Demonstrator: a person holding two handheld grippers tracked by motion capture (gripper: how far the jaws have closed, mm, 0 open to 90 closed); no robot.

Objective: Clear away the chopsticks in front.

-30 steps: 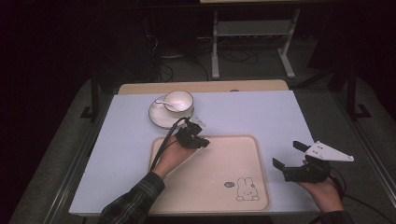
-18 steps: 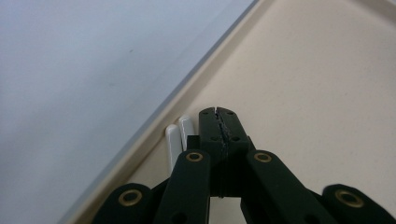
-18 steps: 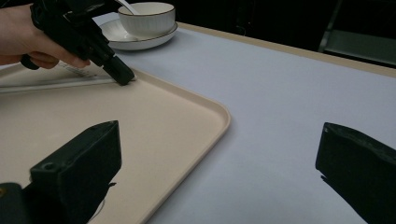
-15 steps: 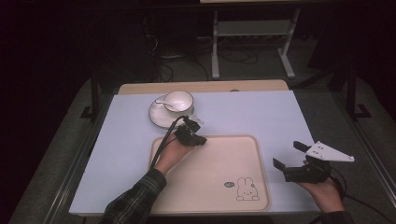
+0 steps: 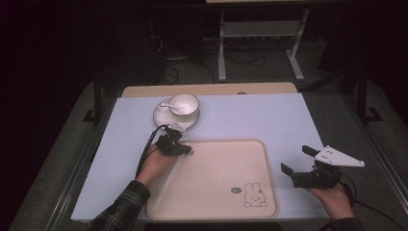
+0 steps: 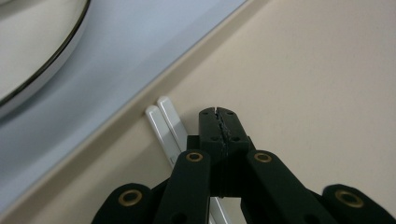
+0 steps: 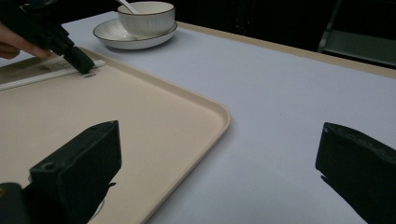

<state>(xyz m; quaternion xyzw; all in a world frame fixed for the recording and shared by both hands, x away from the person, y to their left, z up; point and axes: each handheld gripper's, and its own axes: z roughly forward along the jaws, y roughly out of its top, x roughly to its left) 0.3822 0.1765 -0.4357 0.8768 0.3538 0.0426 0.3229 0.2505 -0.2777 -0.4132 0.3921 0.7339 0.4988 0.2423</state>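
High view: a beige tray [image 5: 226, 192] with a rabbit print [image 5: 253, 195] at its near right corner lies on a pale blue table mat [image 5: 269, 120]. Beyond the tray's far left corner stand a white saucer [image 5: 161, 117] and a bowl [image 5: 184, 104] holding a spoon [image 5: 167, 105]. The left gripper [image 5: 187, 151] rests at the tray's far left corner, its cable looping back over the hand [image 5: 156, 163]. The right gripper [image 5: 300, 161], with its grey three-cornered plate, is held just off the tray's right edge, jaws spread wide and empty.

Left gripper view: the left gripper [image 6: 218, 116] has its serrated jaws pressed together on the tray floor, with nothing seen between them. Just beside them, along the tray's rim, lie a pair of white chopsticks [image 6: 166, 128], too thin to make out from above. Their near ends are hidden behind the gripper's linkage.

Right gripper view: the chopsticks [image 7: 46, 75] run along the tray's far rim under the left gripper [image 7: 84, 65]; whether it touches them cannot be told. The bowl's spoon is cut off at the frame edge.
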